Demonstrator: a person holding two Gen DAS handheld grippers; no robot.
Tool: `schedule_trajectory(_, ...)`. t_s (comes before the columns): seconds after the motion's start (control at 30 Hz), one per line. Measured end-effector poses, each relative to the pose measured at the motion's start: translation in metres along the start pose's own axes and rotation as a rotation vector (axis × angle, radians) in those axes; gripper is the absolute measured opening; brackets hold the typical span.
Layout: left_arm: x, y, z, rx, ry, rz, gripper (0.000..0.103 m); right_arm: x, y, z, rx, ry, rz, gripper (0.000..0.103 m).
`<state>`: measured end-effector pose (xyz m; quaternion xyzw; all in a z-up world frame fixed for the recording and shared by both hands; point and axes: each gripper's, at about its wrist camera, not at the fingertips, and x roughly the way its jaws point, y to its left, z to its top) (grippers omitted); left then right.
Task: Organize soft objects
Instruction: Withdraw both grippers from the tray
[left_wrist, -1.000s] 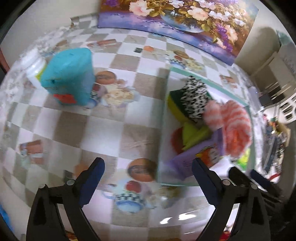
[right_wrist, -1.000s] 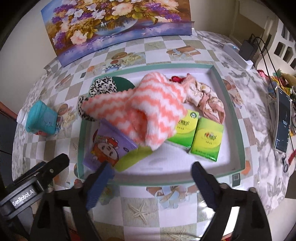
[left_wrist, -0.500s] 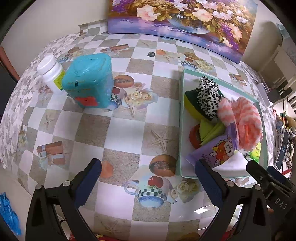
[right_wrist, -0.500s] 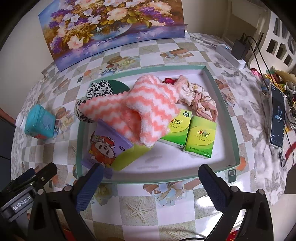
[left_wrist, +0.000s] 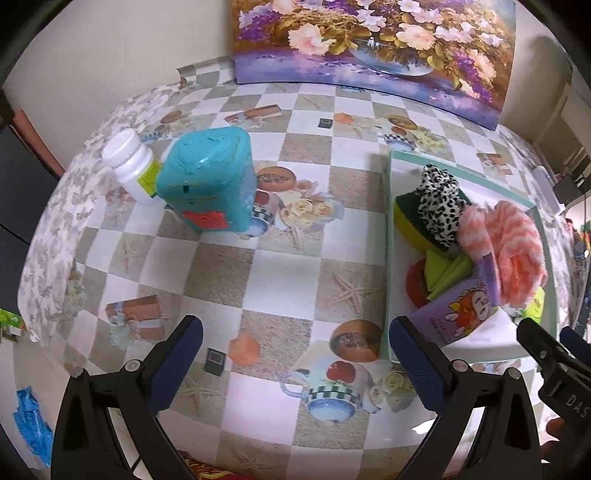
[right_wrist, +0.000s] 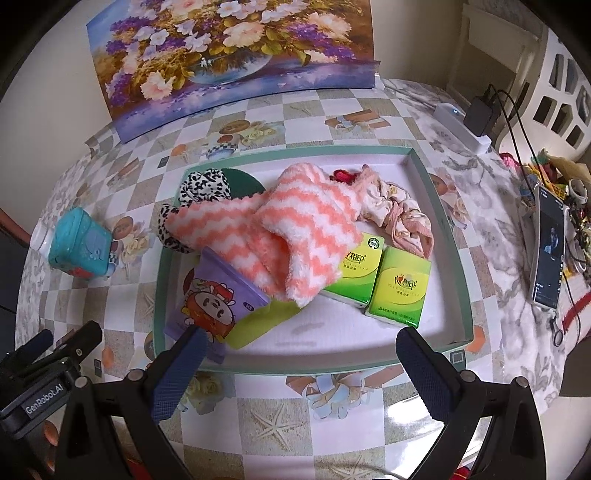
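A white tray with a teal rim (right_wrist: 456, 254) (left_wrist: 388, 236) holds soft things: pink-and-white striped fuzzy socks (right_wrist: 280, 236) (left_wrist: 513, 243), a leopard-print scrunchie (right_wrist: 203, 184) (left_wrist: 439, 199), a pink floral scrunchie (right_wrist: 402, 218), two green tissue packs (right_wrist: 400, 291), a purple cartoon tissue pack (right_wrist: 214, 302) (left_wrist: 454, 314) and a green-yellow sponge (left_wrist: 406, 214). My left gripper (left_wrist: 295, 354) is open and empty, above the tablecloth left of the tray. My right gripper (right_wrist: 299, 365) is open and empty, at the tray's near edge.
A teal box (left_wrist: 210, 181) (right_wrist: 79, 243) and a white pill bottle (left_wrist: 131, 166) stand left of the tray. A flower painting (right_wrist: 229, 48) leans at the back. A phone (right_wrist: 550, 251), a power strip (right_wrist: 461, 123) and cables lie at the right.
Both grippers have pulled back and up from the tray, so more of the table shows. Both stay open and empty. The things in the tray have not moved.
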<state>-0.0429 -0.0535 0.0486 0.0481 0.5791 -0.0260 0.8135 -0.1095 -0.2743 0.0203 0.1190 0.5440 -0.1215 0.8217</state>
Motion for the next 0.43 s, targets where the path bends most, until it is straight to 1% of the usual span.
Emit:
schedule_trajectory(0.07, -0.001, 0.0018, 0.0002, -0.004, -0.005, 0.004, 0.101, 0.0005, 0.0003, 0.0006, -0.002, 0.0, -0.001, 0.103)
schedule_trajectory(0.17, -0.0014, 0.0028, -0.0002, -0.003, -0.012, 0.033, 0.101, 0.0009, 0.0006, 0.0007, -0.004, 0.0, -0.003, 0.103)
schedule_trajectory(0.23, 0.0, 0.0026, -0.0007, -0.001, -0.002, 0.042, 0.101, 0.0012, 0.0007, 0.0007, -0.004, 0.001, -0.003, 0.103)
schedule_trajectory(0.3, -0.0002, 0.0035, -0.0013, -0.004, -0.004, 0.04, 0.101, 0.002, 0.0009, 0.0011, -0.005, 0.002, -0.004, 0.103)
schedule_trajectory(0.43, -0.0039, 0.0067, 0.0, -0.014, -0.033, 0.033, 0.101, 0.0028, 0.0011, 0.0016, -0.006, 0.002, -0.004, 0.103)
